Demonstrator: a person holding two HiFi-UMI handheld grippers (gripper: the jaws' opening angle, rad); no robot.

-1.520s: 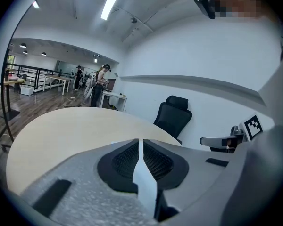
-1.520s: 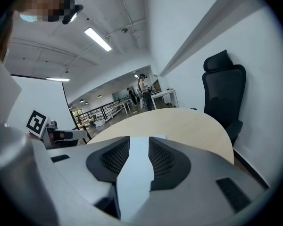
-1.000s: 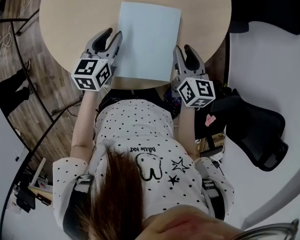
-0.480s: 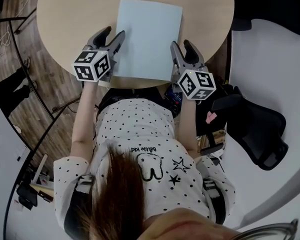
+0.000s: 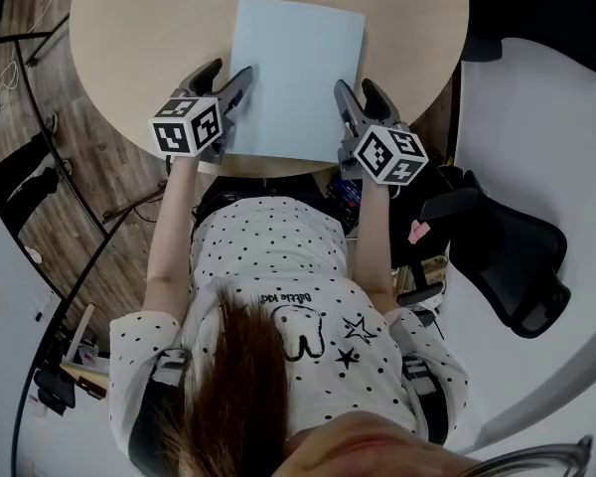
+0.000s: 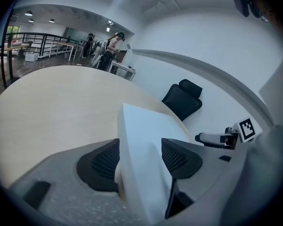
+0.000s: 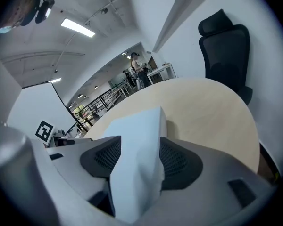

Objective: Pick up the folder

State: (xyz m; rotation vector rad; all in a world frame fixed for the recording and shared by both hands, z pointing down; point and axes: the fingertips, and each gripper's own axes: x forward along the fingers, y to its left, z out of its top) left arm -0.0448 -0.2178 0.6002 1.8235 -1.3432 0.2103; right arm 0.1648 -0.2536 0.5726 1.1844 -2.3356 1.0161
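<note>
1. Risk no. 1: the folder (image 5: 296, 78) is thin and lies flat on the round table (image 5: 129, 28). If a jaw catches only the top cover, I think the folder opens when it goes up and the inner part stays down.
2. Risk no. 2: both grippers are at the near corners only. If one closes before the other, or they lift at different speed, the folder can turn, twist or slip out. The far part may also sag, because nothing supports it.
3. Risk no. 3: the near edge is close to the table's rim. A push instead of a clamp can slide the folder away towards the top of the frame.
4. Folder position: the pale blue sheet-like folder is at upper centre of the head view, closed and not lifted yet.
5. Left gripper (image 5: 228, 70): at the folder's lower left corner. Its jaws have just been opening and now stand wide. In the left gripper view the corner fills the gap betw. the two pads, but the pads do not press it.
6. Right gripper (image 5: 355, 87): at the lower right corner, same situation. Jaws have just been opening, now wide, the folder's edge is betw. them and no clamp yet.
</note>
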